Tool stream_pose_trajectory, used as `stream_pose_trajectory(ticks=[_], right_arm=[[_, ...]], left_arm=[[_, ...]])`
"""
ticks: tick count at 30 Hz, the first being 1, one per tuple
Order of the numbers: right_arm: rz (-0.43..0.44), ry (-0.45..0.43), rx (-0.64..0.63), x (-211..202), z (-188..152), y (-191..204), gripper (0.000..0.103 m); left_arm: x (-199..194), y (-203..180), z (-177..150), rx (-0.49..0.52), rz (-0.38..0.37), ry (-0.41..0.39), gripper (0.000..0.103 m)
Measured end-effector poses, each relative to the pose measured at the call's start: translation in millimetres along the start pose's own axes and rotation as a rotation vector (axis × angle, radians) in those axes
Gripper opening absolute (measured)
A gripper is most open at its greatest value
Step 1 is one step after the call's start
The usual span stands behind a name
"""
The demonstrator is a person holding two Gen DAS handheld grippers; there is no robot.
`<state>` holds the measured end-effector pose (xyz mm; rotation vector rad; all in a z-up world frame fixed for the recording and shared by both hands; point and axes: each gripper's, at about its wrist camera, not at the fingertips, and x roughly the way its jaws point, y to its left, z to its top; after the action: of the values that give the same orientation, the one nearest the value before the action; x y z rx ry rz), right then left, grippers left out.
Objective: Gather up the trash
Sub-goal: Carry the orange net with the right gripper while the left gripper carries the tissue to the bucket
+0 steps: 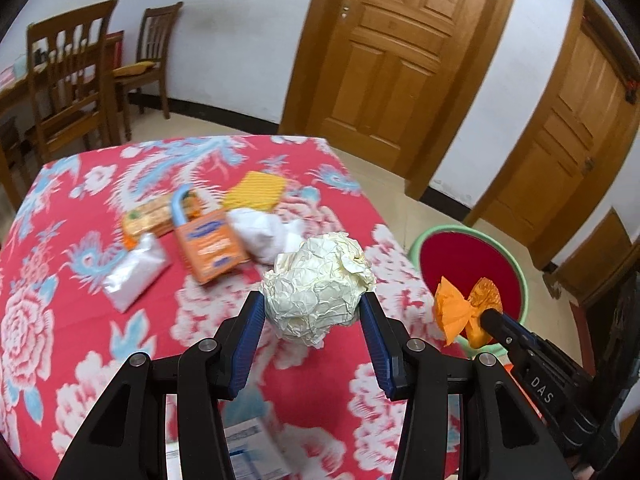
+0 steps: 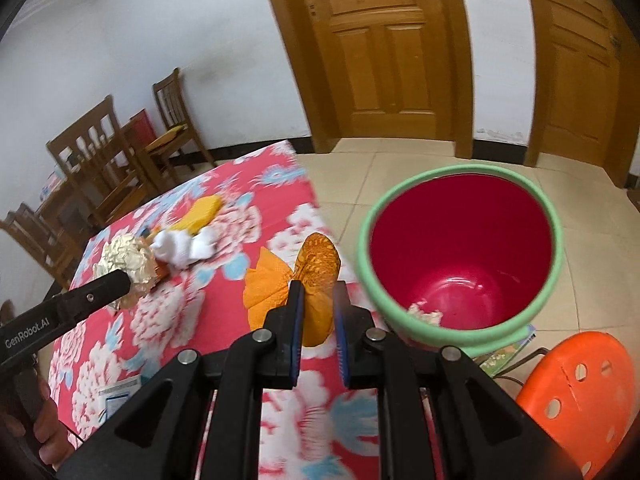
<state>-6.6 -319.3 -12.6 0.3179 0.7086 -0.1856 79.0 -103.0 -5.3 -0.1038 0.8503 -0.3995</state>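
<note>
White walls [image 1: 240,20], wooden doors [image 1: 384,60], chairs [image 1: 68,76], tiled floor [image 2: 360,184].

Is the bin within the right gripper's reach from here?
Probably yes: the right gripper, shut on the orange paper wad, sits beside the open bin with nothing between them.

Quick count: two paper wads, one cream ball [image 1: 318,294] and one orange wad [image 2: 298,284]. One red bin [image 2: 464,252] with a green rim. On the tablecloth: one yellow sponge [image 1: 256,191], one white sock bundle [image 1: 264,236], one orange packet [image 1: 214,246], one white pouch [image 1: 134,272]. Two doors [image 1: 384,52], two chairs [image 1: 72,76], one orange stool [image 2: 580,396].
</note>
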Motion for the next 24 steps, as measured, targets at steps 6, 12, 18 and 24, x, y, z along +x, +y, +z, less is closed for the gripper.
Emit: stream_pose_trajectory(ticks=[6, 12, 18, 24], right_arm=[[-0.038, -0.006, 0.063, 1, 4, -35, 0.016], [-0.073, -0.008, 0.120, 4, 7, -67, 0.016], [-0.107, 0.007, 0.166, 10, 9, -96, 0.016], [-0.133, 0.027, 0.195, 18, 8, -118, 0.017]], left_arm=[[17, -30, 4, 0.053, -0.022, 0.030, 0.050], [38, -61, 7, 0.108, -0.045, 0.061, 0.050], [63, -90, 8, 0.154, -0.069, 0.096, 0.050], [88, -118, 6, 0.192, -0.090, 0.138, 0.050]])
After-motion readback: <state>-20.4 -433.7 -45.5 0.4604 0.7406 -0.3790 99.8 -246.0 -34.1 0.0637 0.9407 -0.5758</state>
